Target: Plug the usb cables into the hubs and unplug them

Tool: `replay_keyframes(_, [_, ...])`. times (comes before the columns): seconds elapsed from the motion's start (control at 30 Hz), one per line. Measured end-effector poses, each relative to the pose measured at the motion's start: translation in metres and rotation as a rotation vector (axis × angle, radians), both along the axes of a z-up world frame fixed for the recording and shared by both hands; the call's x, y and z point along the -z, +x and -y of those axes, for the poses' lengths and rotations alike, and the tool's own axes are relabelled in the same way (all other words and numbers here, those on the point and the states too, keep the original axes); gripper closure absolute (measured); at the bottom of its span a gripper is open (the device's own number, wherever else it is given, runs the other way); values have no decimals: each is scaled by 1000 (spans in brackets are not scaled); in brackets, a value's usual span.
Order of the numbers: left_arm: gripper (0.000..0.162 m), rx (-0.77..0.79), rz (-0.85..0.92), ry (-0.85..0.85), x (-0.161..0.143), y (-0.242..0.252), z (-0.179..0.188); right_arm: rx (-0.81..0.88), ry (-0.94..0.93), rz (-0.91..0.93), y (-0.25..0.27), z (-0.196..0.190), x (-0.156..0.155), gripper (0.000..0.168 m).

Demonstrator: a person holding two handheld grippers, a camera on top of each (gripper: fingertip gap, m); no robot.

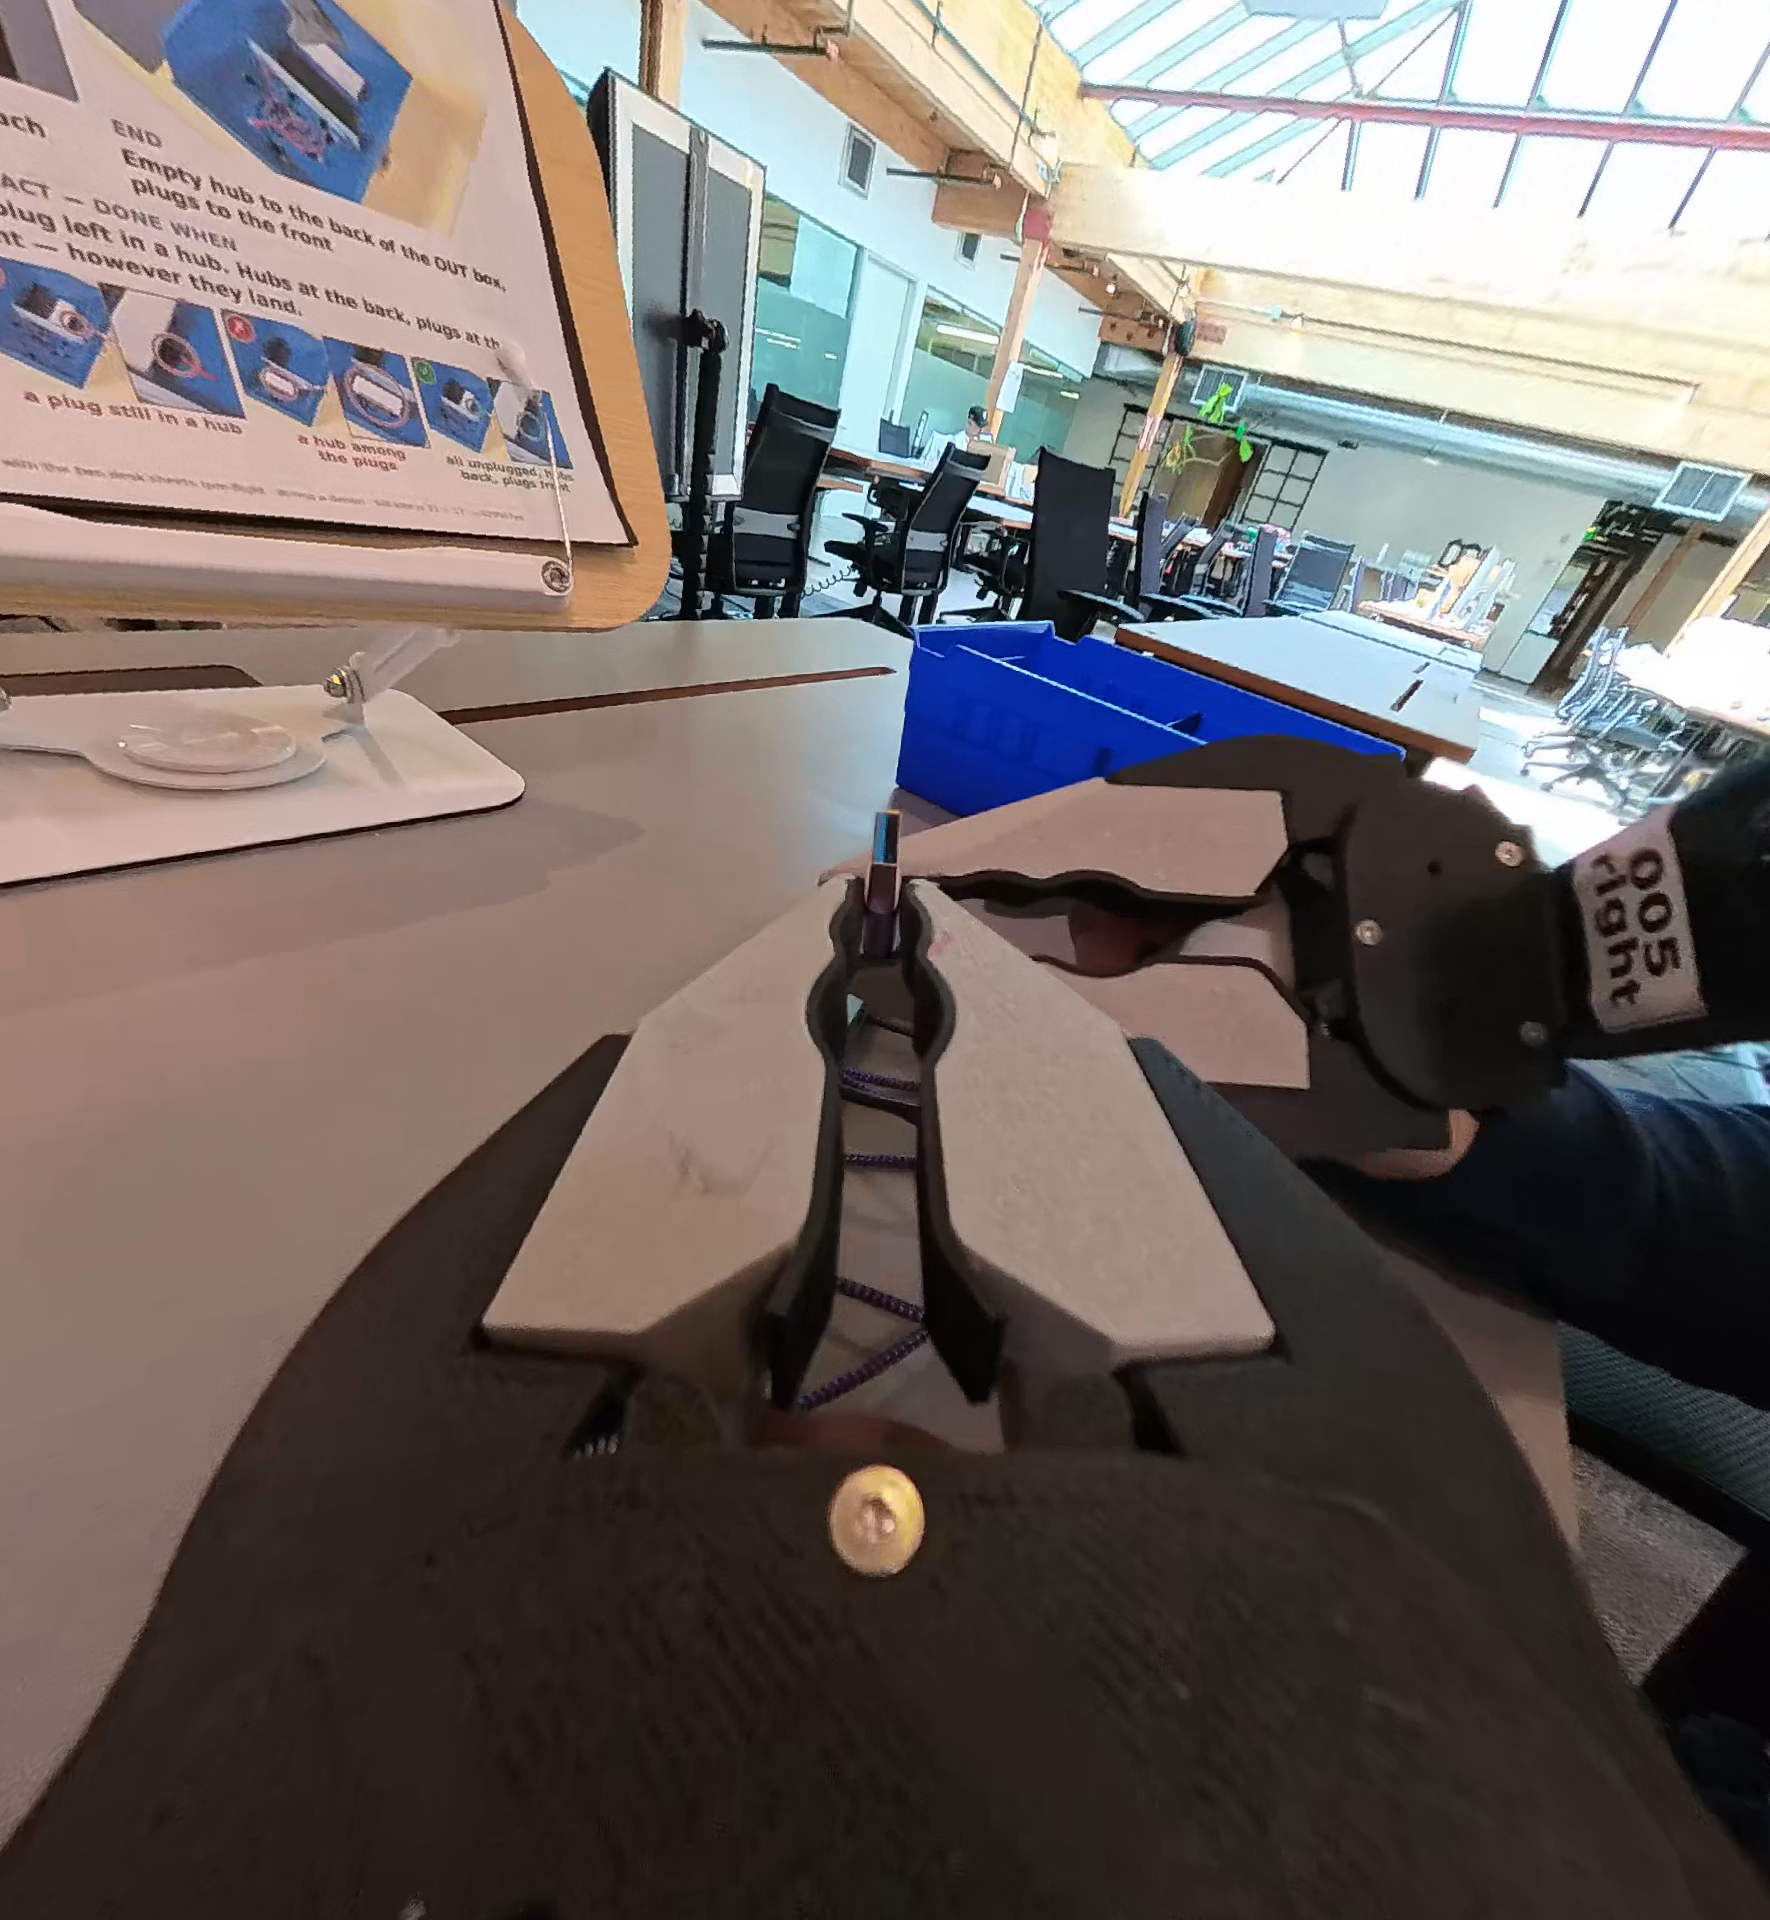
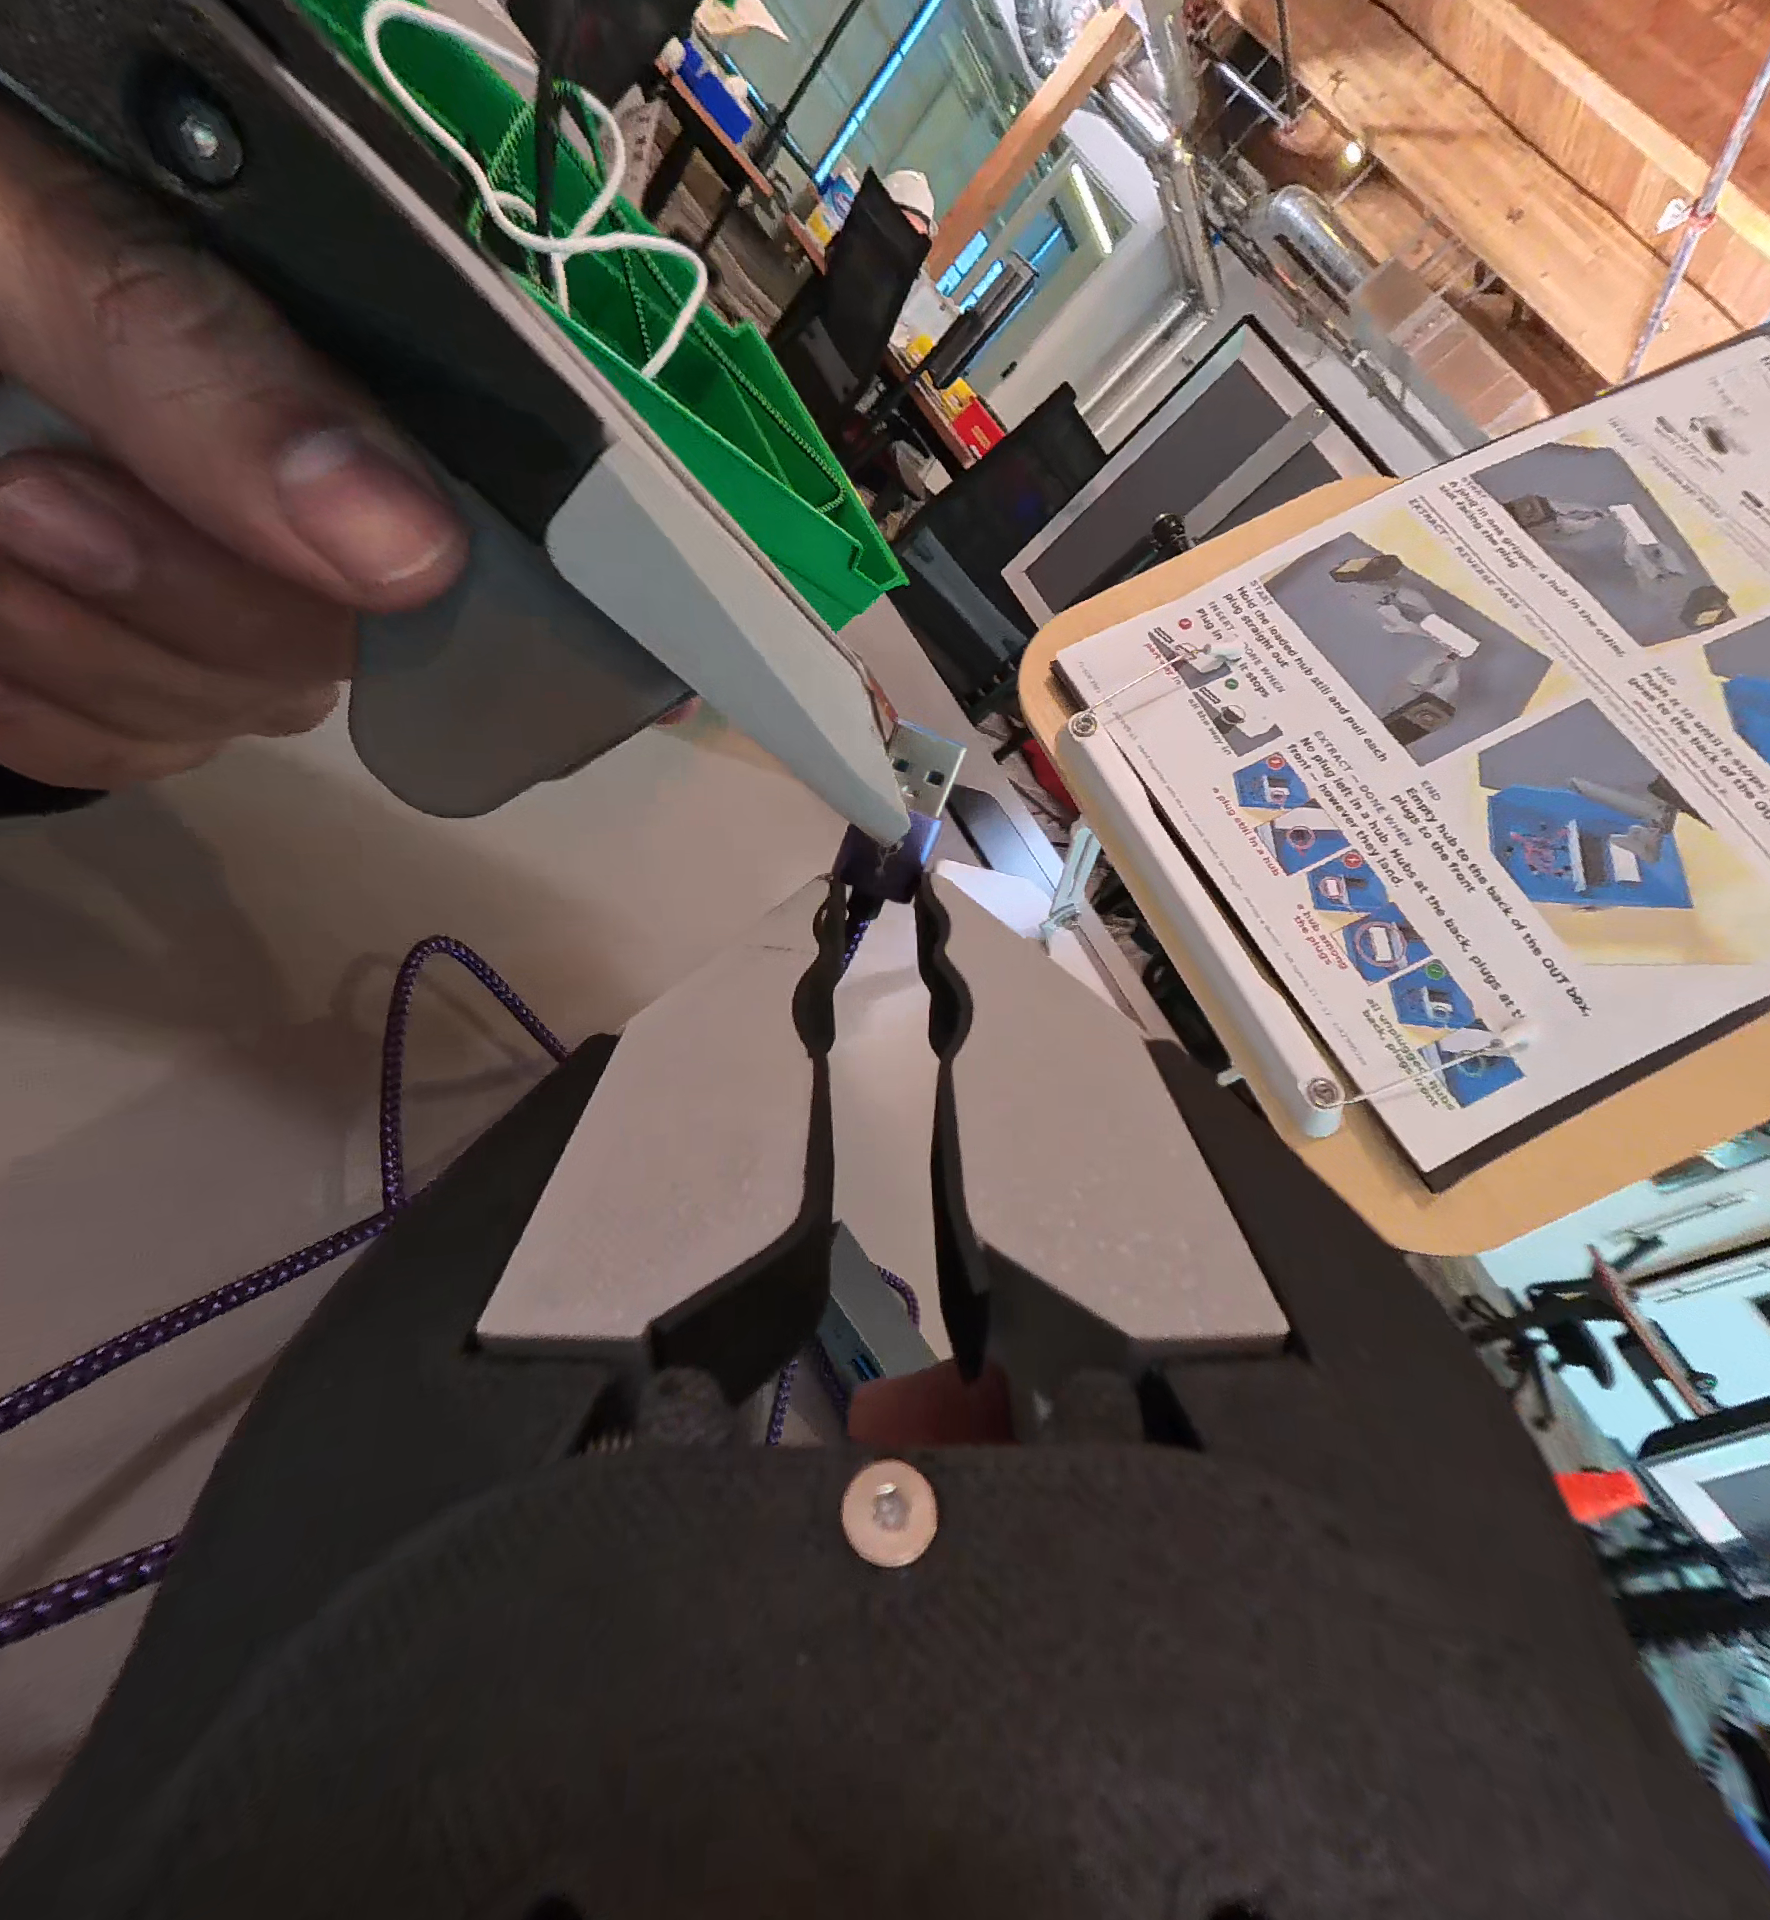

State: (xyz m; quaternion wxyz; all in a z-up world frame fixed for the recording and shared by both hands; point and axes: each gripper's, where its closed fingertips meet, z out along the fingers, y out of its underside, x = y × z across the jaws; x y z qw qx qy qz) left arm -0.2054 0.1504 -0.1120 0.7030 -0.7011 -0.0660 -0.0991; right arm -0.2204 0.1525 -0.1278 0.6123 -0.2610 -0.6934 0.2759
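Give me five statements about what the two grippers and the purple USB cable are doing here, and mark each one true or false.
1. The left gripper is shut on the USB plug. True.
2. The plug's metal end is pushed into a hub. False: it is bare in the air, in no hub.
3. The purple cable trails down and away from the plug. True.
4. The right gripper is wide open, far from the plug. False: its tips sit right at the plug's purple body, with a narrow gap between them.
5. The blue bin holds a heap of cables. False: none show in it.
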Motion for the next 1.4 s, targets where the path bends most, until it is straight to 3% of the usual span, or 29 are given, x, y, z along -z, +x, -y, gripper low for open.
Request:
replay_keyframes(0.2, [157,44,-53,35,-5,7,5,-67,-100,19,7,-6,-3,158])
replay_keyframes(0.63, [137,304,-337,-27,10,51,20,-463,-174,127,44,27,1,159])
replay_keyframes(1.07, [148,470,-352,52,2,77,37,-675,-215,213,69,56,7,159])
replay_keyframes(1.2, [151,456,-371,63,0,74,36,-666,-226,205,68,55,5,160])
replay_keyframes(1.4, [151,286,-324,57,-6,50,23,-496,-160,109,50,39,2,163])
